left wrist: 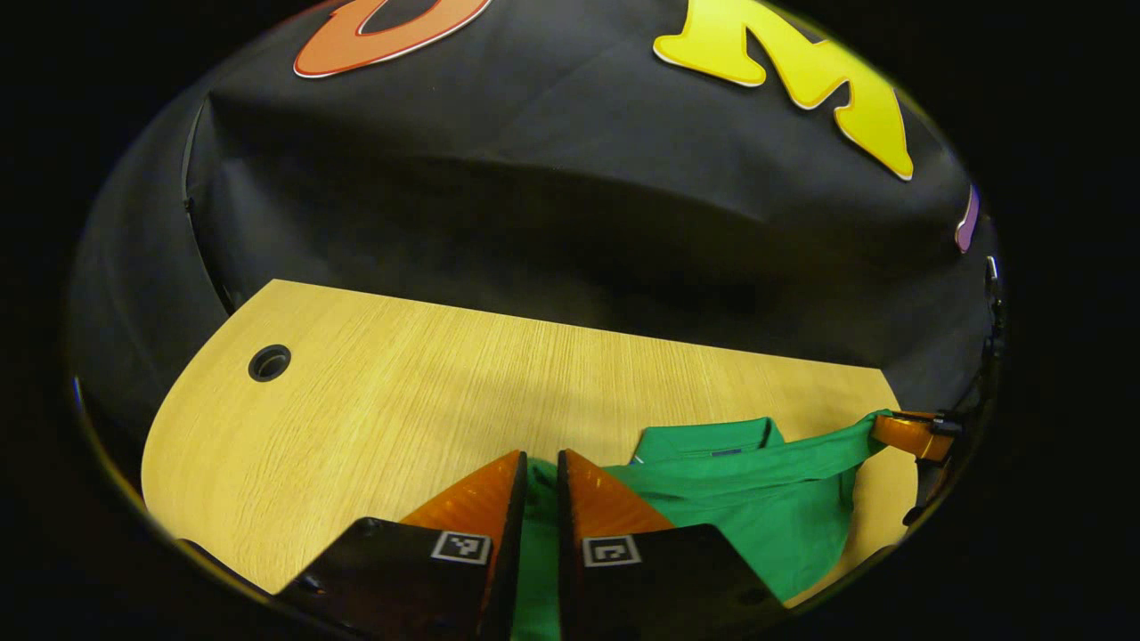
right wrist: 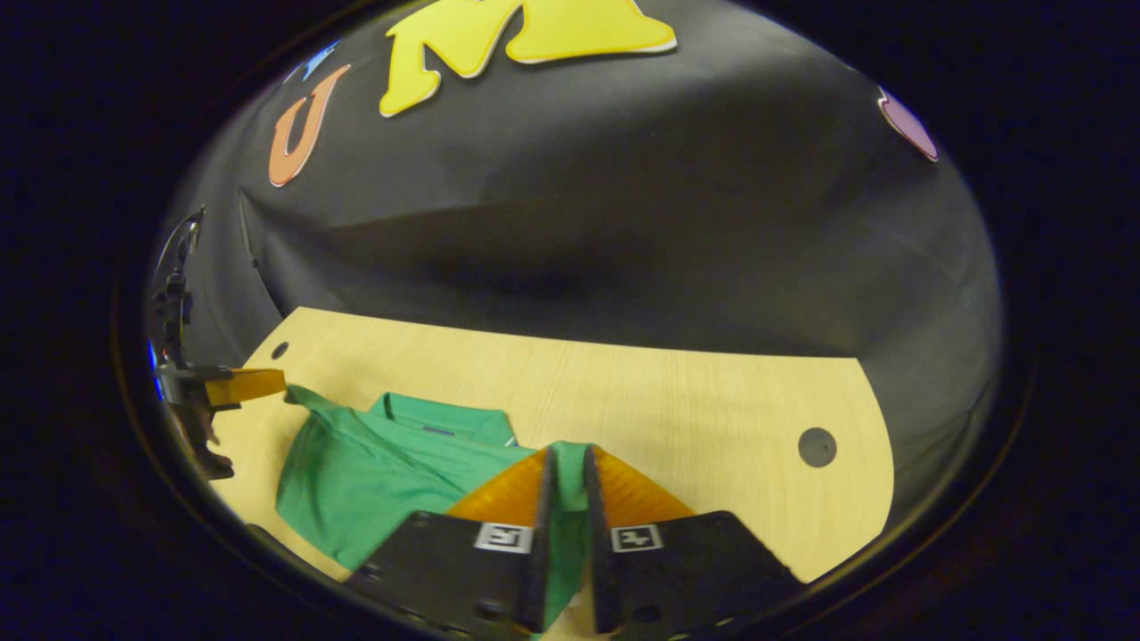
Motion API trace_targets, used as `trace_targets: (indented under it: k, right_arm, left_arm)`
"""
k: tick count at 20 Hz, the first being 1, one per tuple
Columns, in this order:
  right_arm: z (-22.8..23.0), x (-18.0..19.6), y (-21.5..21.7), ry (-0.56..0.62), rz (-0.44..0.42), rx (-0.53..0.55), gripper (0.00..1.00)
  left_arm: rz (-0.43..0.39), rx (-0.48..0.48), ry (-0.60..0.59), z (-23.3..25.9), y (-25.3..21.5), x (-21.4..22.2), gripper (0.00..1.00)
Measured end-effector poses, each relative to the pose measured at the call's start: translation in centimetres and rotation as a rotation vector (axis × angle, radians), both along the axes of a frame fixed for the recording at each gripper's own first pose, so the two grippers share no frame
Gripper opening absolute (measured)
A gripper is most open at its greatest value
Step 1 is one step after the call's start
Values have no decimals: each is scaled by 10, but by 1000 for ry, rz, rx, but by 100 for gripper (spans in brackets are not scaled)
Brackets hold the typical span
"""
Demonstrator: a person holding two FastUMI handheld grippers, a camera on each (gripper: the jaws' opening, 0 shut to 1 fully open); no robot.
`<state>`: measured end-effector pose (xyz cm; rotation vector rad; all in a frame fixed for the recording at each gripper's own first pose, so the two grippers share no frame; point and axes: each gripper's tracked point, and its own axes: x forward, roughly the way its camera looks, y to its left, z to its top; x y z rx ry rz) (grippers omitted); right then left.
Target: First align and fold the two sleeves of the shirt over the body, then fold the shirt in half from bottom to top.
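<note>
A green shirt (left wrist: 757, 507) lies on the wooden table (left wrist: 374, 418), its collar (left wrist: 704, 438) toward the booth wall. In the left gripper view, my left gripper (left wrist: 539, 458) is shut on a fold of the shirt's fabric, which runs up between its fingers. A taut edge of the shirt stretches off to my right gripper (left wrist: 908, 434) at the far right, which pinches its other end. In the right gripper view, my right gripper (right wrist: 567, 452) is shut on green fabric. There the shirt (right wrist: 374, 481) spreads to the left, reaching my left gripper (right wrist: 249, 385) at the table's left end.
The table (right wrist: 712, 409) has a round cable hole (left wrist: 269, 362) near its left end and another hole (right wrist: 817, 447) near its right end. Black cloth wall stands close behind the table's far edge. Bare wood extends left of the shirt and right of it.
</note>
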<state>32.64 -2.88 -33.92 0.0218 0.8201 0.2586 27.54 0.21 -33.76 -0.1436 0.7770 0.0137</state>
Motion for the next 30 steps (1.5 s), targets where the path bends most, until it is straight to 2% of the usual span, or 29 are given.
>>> trace_targets:
  k: [3, 4, 5, 6, 9, 11, 13, 19, 20, 21, 23, 25, 30]
  right_arm:
    - [8, -6, 1, -30, -23, 10, 74]
    - [14, -10, -1, -44, -30, 7, 93]
    - [22, -13, -2, -62, -35, 2, 96]
    - [33, -16, -4, -85, -40, -5, 94]
    - [75, -29, -7, -171, -70, -10, 96]
    - [107, -47, -7, -232, -84, -15, 100]
    - [141, -74, -4, -285, -93, -9, 96]
    - [242, -186, 0, -456, -137, -13, 96]
    - [255, -208, 2, -480, -146, -11, 93]
    - [265, -229, 5, -499, -149, -9, 96]
    - [280, -269, 9, -533, -147, -24, 93]
    - [294, -306, 9, -564, -152, -44, 97]
    - [319, -370, 15, -630, -168, -36, 97]
  left_arm:
    - [19, 22, -24, 10, 1, -5, 100]
    - [17, 30, -33, 12, 2, -6, 100]
    - [19, 30, -46, 19, 2, -7, 100]
    - [23, 19, -65, 29, -1, -10, 100]
    - [41, 12, -132, 71, 1, -22, 100]
    - [47, 26, -177, 101, 2, -34, 100]
    - [48, 44, -229, 142, -1, -51, 100]
    - [21, 64, -439, 253, -6, -145, 100]
    - [22, 60, -459, 267, -8, -166, 100]
    - [21, 54, -483, 279, -11, -185, 100]
    - [11, 72, -535, 300, -13, -219, 100]
    - [2, 77, -555, 313, -20, -253, 100]
    - [-15, 114, -621, 334, -38, -316, 100]
